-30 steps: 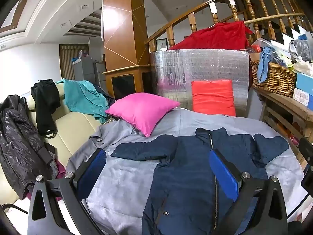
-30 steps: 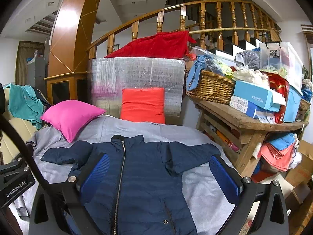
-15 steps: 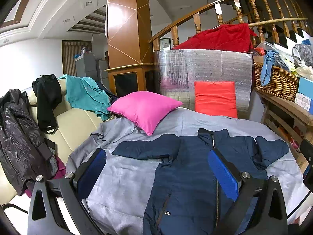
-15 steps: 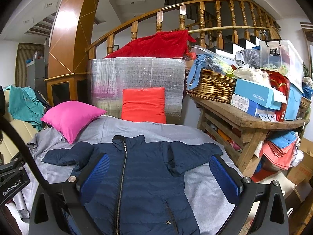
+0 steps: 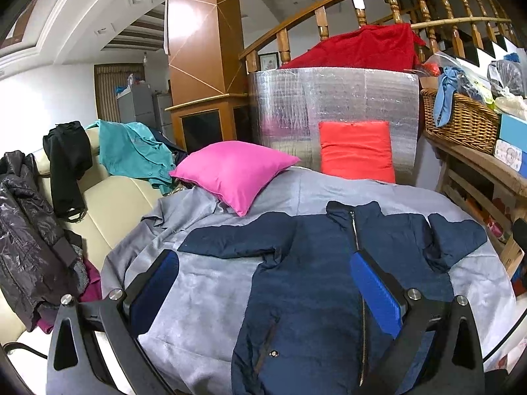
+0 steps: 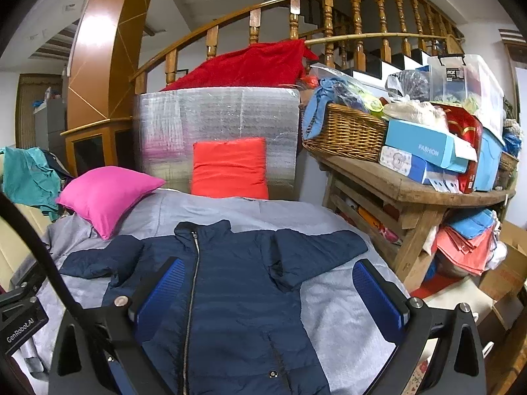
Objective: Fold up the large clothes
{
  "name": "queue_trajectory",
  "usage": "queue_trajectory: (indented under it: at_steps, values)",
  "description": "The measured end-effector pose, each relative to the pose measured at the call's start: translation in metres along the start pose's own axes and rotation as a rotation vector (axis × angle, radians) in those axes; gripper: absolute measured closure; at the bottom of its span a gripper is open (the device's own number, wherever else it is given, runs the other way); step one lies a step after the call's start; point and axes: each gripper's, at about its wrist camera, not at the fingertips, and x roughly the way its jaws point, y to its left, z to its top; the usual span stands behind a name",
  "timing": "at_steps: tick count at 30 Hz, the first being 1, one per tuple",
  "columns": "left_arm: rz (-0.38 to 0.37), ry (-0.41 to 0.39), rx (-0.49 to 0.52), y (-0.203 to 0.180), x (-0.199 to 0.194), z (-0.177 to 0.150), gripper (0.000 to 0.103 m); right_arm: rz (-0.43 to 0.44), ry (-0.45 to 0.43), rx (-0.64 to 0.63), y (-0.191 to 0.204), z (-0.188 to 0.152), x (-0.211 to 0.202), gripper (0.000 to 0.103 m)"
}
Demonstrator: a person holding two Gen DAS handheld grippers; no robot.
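Observation:
A navy padded jacket lies flat, zipped, front up on a grey sheet, sleeves spread to both sides; it also shows in the right wrist view. My left gripper is open and empty, held above the jacket's left side near its left sleeve. My right gripper is open and empty above the jacket's right side, with the right sleeve just ahead. The jacket's hem is hidden below both views.
A pink pillow and a red cushion sit at the far end of the sheet. A cream sofa with draped clothes is left. A wooden bench with a wicker basket and boxes is right.
Both grippers have drifted slightly, the left view shifting a little to the right across the jacket. The jacket has not moved and both grippers stay open.

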Motion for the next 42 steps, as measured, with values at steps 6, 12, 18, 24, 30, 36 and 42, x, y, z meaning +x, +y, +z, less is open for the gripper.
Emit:
queue_trajectory:
  at_steps: [6,12,18,24,30,36,42]
  values:
    - [-0.001,0.013,0.011,-0.008,0.009,-0.001,0.000,-0.006,0.006,-0.010,-0.002,-0.001,0.011,0.000]
    - [0.004,0.015,0.012,-0.011,0.012,0.000,0.000,0.002,0.037,0.015,-0.003,0.001,0.020,0.000]
    - [0.011,0.026,0.016,-0.017,0.022,0.003,0.000,0.005,0.038,0.032,-0.006,0.005,0.033,0.000]
    - [0.010,0.068,0.050,-0.028,0.055,0.001,0.000,0.016,0.062,0.084,-0.023,0.006,0.070,0.000]
    - [-0.056,0.218,0.089,-0.051,0.142,-0.016,0.000,0.233,0.132,0.296,-0.086,-0.008,0.164,0.000]
    - [-0.067,0.484,0.056,-0.070,0.265,-0.059,0.000,0.330,0.308,0.719,-0.200,-0.058,0.303,0.000]
    - [-0.032,0.529,0.077,-0.081,0.304,-0.079,0.000,0.319,0.381,0.986,-0.256,-0.090,0.399,0.009]
